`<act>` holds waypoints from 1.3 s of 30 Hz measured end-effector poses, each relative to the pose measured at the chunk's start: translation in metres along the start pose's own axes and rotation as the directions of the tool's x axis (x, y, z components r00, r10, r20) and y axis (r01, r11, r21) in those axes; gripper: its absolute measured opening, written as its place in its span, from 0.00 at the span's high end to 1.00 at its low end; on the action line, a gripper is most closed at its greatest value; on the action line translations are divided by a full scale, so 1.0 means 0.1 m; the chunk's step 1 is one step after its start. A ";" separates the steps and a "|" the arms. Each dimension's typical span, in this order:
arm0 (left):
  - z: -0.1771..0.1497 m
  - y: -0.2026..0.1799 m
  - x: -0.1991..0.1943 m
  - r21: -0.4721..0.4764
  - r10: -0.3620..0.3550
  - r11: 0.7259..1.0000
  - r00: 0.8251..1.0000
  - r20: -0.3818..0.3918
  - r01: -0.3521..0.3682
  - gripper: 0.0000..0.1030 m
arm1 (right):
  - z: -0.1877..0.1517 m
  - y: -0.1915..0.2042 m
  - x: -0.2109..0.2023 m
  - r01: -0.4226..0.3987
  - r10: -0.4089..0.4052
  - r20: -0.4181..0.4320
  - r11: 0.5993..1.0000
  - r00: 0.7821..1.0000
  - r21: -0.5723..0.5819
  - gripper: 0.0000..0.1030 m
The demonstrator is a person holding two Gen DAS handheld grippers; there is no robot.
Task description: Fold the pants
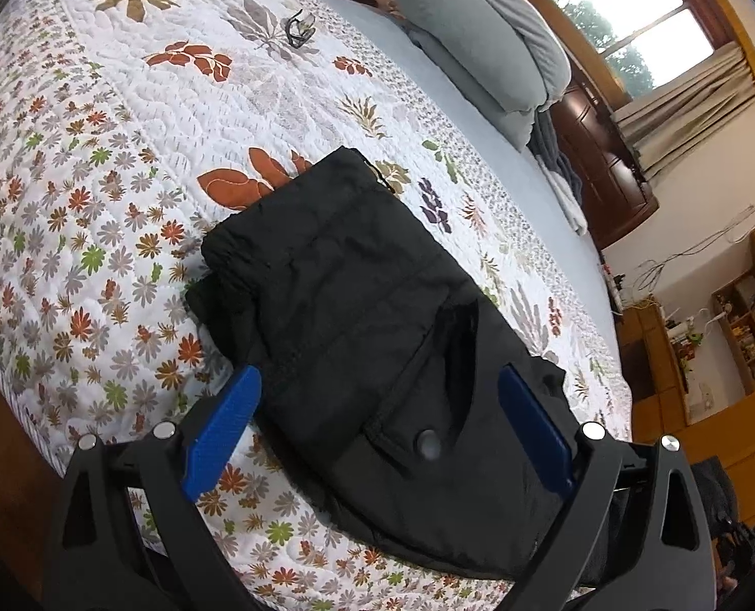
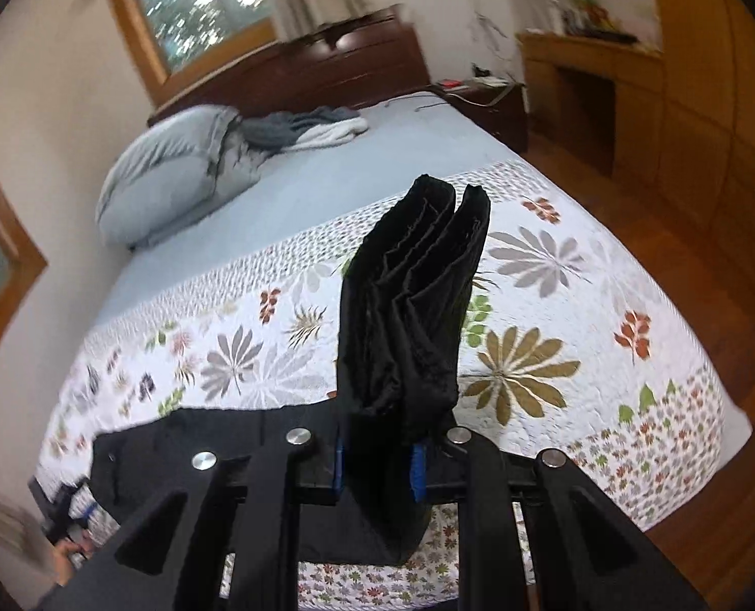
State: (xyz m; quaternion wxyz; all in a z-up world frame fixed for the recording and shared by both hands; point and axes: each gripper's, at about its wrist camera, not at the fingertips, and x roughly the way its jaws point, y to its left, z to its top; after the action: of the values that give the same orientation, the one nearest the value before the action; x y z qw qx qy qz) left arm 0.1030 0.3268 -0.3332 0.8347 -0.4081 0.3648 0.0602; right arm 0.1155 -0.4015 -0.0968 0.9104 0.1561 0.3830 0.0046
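Note:
In the left wrist view the black pants (image 1: 357, 315) lie folded on the floral quilt (image 1: 122, 153), with a button (image 1: 428, 444) at the near end. My left gripper (image 1: 380, 425) hangs open over that near end. Its blue pads (image 1: 223, 425) stand wide apart on either side of the cloth and do not press on it. In the right wrist view my right gripper (image 2: 378, 463) is shut on a bunched, layered end of the pants (image 2: 418, 305), which rises lifted above the jaws. The rest of the black cloth (image 2: 199, 438) trails off at the lower left over the quilt (image 2: 530, 356).
A pair of glasses (image 1: 300, 28) lies far up the quilt. Grey pillows (image 1: 474, 35) and a rumpled blanket (image 2: 306, 130) sit by the dark wooden headboard (image 2: 336, 66). Wooden cabinets (image 2: 682, 102) and bare floor (image 2: 657, 234) flank the bed.

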 end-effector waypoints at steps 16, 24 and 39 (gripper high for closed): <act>0.00 0.24 -0.06 -0.104 -0.104 0.989 0.995 0.000 0.104 0.09 | -0.38 1.64 0.55 0.042 -0.070 -0.081 0.951 0.994 -0.305 0.82; -0.02 0.32 -0.10 -0.129 -0.128 0.984 0.992 0.002 0.127 0.09 | -0.86 2.27 0.91 0.059 -0.133 -0.134 0.889 0.982 -0.453 0.82; -0.03 0.40 -0.08 -0.171 -0.153 0.974 0.988 -0.010 0.149 0.09 | -1.94 3.01 1.56 0.095 -0.294 -0.153 0.682 0.943 -0.725 0.82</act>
State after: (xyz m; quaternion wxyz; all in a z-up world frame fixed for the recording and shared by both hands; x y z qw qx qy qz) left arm 0.0795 0.3526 -0.3551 0.7949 -0.5048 0.3359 0.0228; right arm 0.1241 -0.0408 -0.2461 0.8374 -0.2497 0.4806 0.0738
